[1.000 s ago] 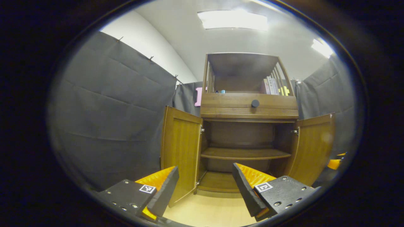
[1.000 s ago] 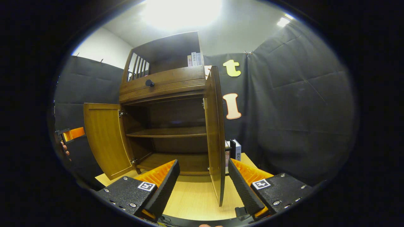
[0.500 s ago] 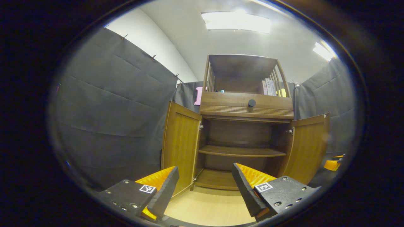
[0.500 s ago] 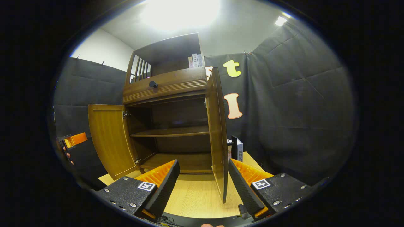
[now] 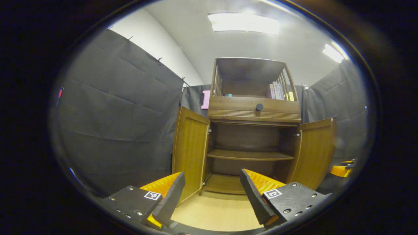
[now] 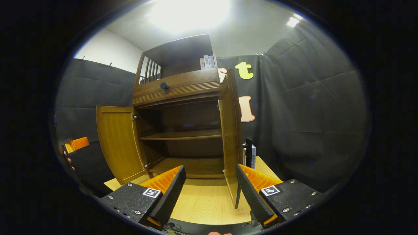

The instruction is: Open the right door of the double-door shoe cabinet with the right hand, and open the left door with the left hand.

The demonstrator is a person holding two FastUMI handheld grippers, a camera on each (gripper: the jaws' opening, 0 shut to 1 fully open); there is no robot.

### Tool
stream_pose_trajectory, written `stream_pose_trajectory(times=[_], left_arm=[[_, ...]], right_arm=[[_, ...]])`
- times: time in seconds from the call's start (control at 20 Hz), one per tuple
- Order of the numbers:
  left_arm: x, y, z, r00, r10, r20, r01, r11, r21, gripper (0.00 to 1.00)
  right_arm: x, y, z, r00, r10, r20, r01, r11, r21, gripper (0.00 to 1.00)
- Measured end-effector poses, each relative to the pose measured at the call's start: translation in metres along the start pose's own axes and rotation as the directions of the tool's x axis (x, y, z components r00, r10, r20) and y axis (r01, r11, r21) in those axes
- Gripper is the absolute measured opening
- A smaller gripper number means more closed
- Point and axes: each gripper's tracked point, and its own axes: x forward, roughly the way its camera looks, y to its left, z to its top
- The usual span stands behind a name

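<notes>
Shoe cabinet upright on worktop, straight ahead of both grippers, w/ left door and right door swung wide, shelves bare. Left gripper fingers spread, holding nothing, apart from left door. Right gripper fingers spread too, empty, right door edge just ahead between them, not touching.

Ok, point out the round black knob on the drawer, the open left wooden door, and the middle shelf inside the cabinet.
Round black knob (image 5: 259,107): left gripper view, its face.
Open left wooden door (image 5: 190,150): left gripper view, inner panel.
Middle wooden shelf (image 6: 183,135): right gripper view, front edge.
</notes>
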Motion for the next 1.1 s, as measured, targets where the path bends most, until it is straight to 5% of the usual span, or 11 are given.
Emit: stream_pose_trajectory(times=[0.5,0.55,0.6,1.1], left_arm=[[0.032,0.015,-0.018,0.997,0.020,0.078,-0.018,1.000,-0.025,0.97],[0.040,0.016,-0.023,0.997,0.015,0.074,-0.014,1.000,-0.018,0.89],[0.048,0.017,-0.028,0.998,0.006,0.060,-0.006,1.000,0.000,1.00],[0.089,-0.015,-0.072,0.972,-0.230,-0.047,0.231,0.973,0.008,0.97]], right_arm=[[0.037,0.027,-0.016,0.999,-0.048,-0.018,0.049,0.998,0.026,0.91],[0.044,0.032,-0.016,0.998,-0.060,-0.017,0.060,0.998,0.031,0.91],[0.052,0.037,-0.014,0.997,-0.073,-0.013,0.074,0.997,0.036,0.91],[0.120,0.091,0.017,0.990,-0.086,0.111,0.087,0.996,-0.007,0.95]])
